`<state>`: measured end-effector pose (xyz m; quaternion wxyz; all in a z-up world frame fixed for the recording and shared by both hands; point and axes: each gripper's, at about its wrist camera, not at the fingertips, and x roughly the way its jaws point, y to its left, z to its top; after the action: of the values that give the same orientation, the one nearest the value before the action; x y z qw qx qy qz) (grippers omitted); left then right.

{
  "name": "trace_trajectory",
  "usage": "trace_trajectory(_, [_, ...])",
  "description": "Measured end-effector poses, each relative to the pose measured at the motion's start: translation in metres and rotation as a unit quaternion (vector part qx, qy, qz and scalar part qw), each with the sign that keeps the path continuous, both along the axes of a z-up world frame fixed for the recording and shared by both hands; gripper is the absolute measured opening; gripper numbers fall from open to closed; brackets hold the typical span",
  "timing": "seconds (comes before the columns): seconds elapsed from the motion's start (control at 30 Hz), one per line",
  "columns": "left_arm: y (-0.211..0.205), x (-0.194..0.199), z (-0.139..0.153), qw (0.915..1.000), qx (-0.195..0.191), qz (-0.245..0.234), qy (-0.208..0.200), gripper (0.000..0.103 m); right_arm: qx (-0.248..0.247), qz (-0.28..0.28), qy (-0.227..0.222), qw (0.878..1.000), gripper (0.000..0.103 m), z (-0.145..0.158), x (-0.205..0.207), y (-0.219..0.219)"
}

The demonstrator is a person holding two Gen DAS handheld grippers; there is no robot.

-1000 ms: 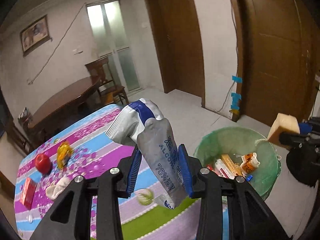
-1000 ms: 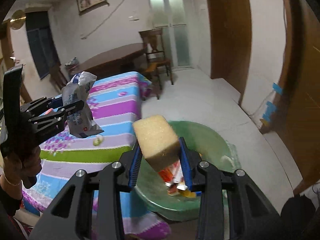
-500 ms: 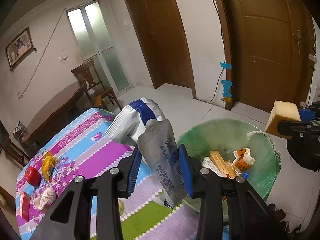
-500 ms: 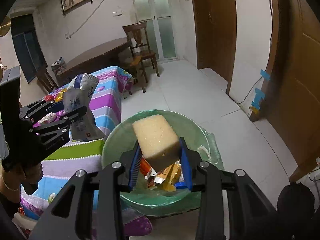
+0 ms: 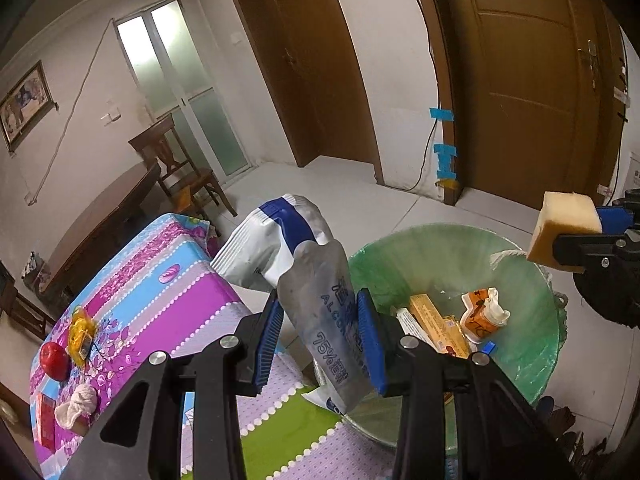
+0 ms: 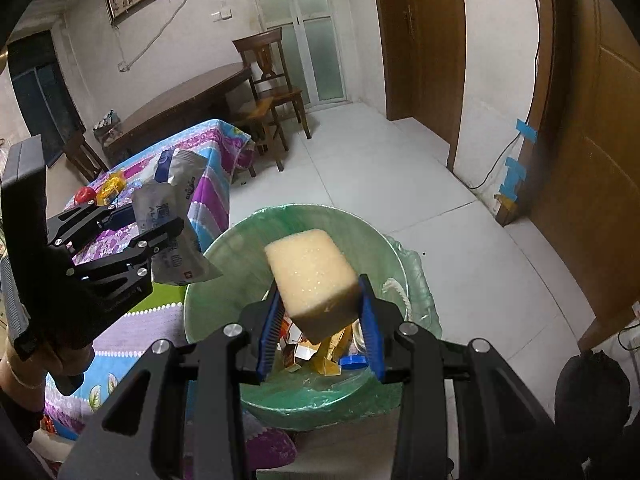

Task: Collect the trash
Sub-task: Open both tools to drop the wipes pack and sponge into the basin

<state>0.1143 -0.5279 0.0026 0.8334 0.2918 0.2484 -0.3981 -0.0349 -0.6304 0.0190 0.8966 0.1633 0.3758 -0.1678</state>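
My left gripper (image 5: 320, 344) is shut on a grey and blue alcohol wipes packet (image 5: 304, 280) and holds it near the left rim of the green-lined trash bin (image 5: 524, 344). My right gripper (image 6: 320, 320) is shut on a yellow sponge (image 6: 312, 276) and holds it above the bin (image 6: 224, 292). The bin holds cartons and a small orange bottle (image 5: 480, 316). The sponge (image 5: 564, 228) and right gripper (image 5: 592, 236) show at the right in the left wrist view. The packet (image 6: 168, 216) and left gripper (image 6: 136, 228) show at the left in the right wrist view.
A table with a striped cloth (image 5: 160, 280) stands left of the bin, with a red apple (image 5: 54, 360), a yellow wrapper (image 5: 80, 336), a white rag (image 5: 76, 404) and a red box (image 5: 44, 424). A wooden chair (image 6: 272, 92), dark table and doors stand beyond. A black bag (image 6: 592, 392) lies right.
Both grippers have moved toward the bin with their loads. The sponge is now over the bin's middle and the packet is at its left rim.
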Motion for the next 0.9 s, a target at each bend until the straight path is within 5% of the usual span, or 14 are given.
trace_trajectory(0.27, [-0.006,0.011,-0.010,0.9998,0.009,-0.011,0.012,0.039,0.010,0.001,0.018,1.000,0.034,-0.006,0.010,-0.005])
trace_trajectory(0.67, [-0.014,0.039,-0.022,0.9953,0.001,-0.038,0.089,0.039,0.019,0.014,0.042,0.999,0.035,-0.014,0.027,-0.006])
trace_trajectory(0.73, [-0.015,0.040,-0.021,0.9951,-0.002,-0.041,0.090,0.044,0.013,0.016,0.047,0.999,0.036,-0.014,0.030,-0.003])
trace_trajectory(0.8, [-0.013,0.045,-0.021,0.9949,-0.006,-0.029,0.096,0.055,0.004,0.006,0.051,0.999,0.049,-0.014,0.032,-0.004])
trace_trajectory(0.9, [-0.009,0.050,-0.017,0.9934,-0.022,-0.033,0.108,0.058,0.006,-0.003,0.043,0.999,0.049,-0.012,0.029,-0.009])
